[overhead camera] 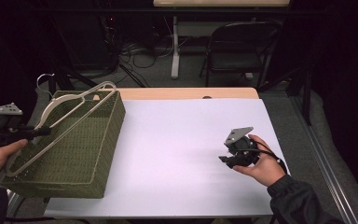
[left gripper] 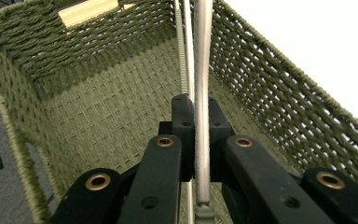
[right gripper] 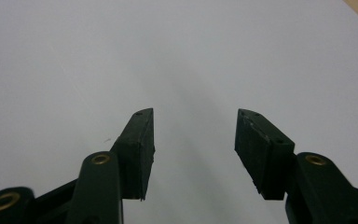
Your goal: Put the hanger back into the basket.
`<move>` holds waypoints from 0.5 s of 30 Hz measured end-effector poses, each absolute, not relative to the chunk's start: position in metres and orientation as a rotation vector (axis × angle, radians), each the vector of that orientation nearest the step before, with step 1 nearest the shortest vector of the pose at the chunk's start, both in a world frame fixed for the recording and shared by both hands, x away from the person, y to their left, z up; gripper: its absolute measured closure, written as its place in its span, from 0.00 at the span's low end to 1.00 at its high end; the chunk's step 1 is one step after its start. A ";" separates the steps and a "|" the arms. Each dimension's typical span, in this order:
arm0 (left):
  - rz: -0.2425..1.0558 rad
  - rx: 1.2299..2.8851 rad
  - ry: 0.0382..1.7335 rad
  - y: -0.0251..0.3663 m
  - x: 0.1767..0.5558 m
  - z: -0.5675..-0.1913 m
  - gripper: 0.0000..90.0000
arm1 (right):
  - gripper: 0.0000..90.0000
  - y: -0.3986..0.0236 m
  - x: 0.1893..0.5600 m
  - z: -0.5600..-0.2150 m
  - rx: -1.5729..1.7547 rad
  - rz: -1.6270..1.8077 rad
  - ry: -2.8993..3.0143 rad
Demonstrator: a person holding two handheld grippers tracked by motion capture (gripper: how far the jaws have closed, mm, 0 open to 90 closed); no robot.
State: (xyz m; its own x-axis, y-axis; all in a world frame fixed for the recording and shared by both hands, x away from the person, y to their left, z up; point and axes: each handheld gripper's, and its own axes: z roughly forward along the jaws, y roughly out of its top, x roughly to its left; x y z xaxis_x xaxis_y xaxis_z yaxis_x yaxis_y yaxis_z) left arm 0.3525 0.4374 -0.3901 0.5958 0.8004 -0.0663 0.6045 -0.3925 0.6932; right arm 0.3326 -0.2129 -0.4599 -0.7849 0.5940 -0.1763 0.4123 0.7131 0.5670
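A cream clothes hanger (overhead camera: 74, 122) lies slantwise over the open top of a green woven basket (overhead camera: 88, 154) at the table's left. My left gripper (overhead camera: 44, 131) comes in from the left edge and is shut on one bar of the hanger. In the left gripper view the pale bar (left gripper: 203, 70) runs up between the closed jaws of the left gripper (left gripper: 199, 105), with the basket's wall (left gripper: 279, 93) and woven floor below. My right gripper (overhead camera: 226, 158) hovers low over the white table top at the right. Its jaws stand open with nothing between them (right gripper: 193, 126).
The white table cover (overhead camera: 177, 140) stretches between the basket and the right hand, with a wooden strip (overhead camera: 186, 93) along its far edge. Beyond the table stand a dark folding chair (overhead camera: 242, 46) and a desk leg amid cables on the floor.
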 end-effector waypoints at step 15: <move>0.295 2.149 1.111 0.447 0.358 -0.430 0.97 | 0.52 -0.210 0.334 -0.463 0.781 0.715 2.586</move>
